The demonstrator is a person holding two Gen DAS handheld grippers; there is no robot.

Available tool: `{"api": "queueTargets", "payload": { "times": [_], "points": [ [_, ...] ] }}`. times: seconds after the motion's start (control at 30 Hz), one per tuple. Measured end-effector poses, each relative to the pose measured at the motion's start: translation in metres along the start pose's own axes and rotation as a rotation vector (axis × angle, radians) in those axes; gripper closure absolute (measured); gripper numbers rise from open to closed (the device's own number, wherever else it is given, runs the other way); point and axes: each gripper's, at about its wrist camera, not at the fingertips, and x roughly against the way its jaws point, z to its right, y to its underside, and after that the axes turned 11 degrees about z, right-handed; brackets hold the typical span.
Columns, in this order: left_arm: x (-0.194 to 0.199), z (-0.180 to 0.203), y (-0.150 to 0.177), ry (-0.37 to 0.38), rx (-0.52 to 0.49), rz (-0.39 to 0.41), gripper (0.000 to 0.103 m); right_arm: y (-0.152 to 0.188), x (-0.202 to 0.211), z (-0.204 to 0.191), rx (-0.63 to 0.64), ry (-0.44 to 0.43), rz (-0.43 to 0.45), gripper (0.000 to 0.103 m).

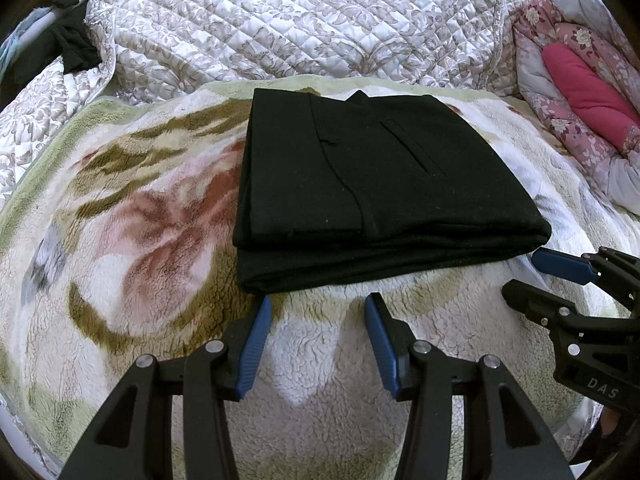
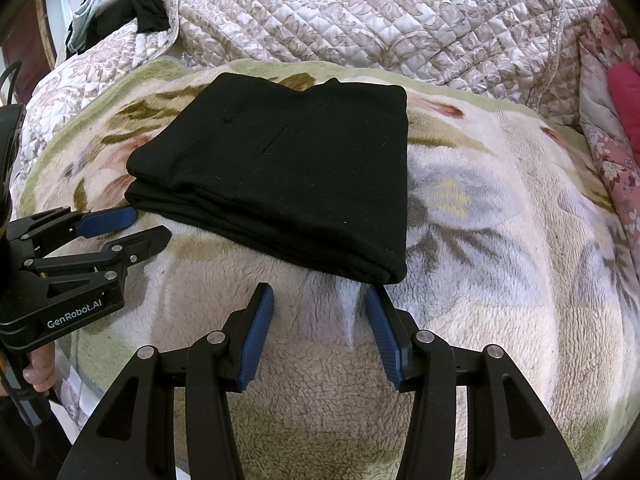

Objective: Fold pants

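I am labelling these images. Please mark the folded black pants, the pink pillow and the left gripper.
folded black pants (image 1: 384,184), left wrist view, top layer
pink pillow (image 1: 588,92), left wrist view, middle
left gripper (image 1: 318,308), left wrist view, between fingertips

A bed is seen covered by a fleecy floral blanket. At frame centre, folded black pants are laid flat on it. A quilted bedspread is heaped along the top.

Black pants; floral fleece blanket; claw pads apparently blue.
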Motion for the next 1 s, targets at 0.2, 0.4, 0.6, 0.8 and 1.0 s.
{"api": "queueTargets", "payload": {
  "times": [0.2, 0.4, 0.6, 0.8, 1.0],
  "points": [
    [0.0000, 0.0005, 0.0001, -0.001, 0.001, 0.000, 0.052, -0.0002, 0.0002, -0.0002, 0.000, 0.000, 0.000, 0.053],
    [-0.0001, 0.0002, 0.0001, 0.000, 0.002, -0.001, 0.052, -0.0003, 0.0000, 0.0011, -0.003, -0.003, 0.002, 0.053],
    [0.0001, -0.0008, 0.0005, 0.001, 0.002, -0.001, 0.052, -0.0004, -0.0004, 0.0016, -0.002, -0.003, 0.001, 0.052],
    [0.0001, -0.0002, 0.0000, -0.001, 0.002, -0.002, 0.052, -0.0005, -0.0001, 0.0015, -0.002, -0.002, 0.002, 0.052],
    [0.0002, -0.0003, 0.0000, -0.001, 0.003, -0.002, 0.052, -0.0005, -0.0001, 0.0014, -0.002, -0.002, 0.002, 0.052]
  ]
}}
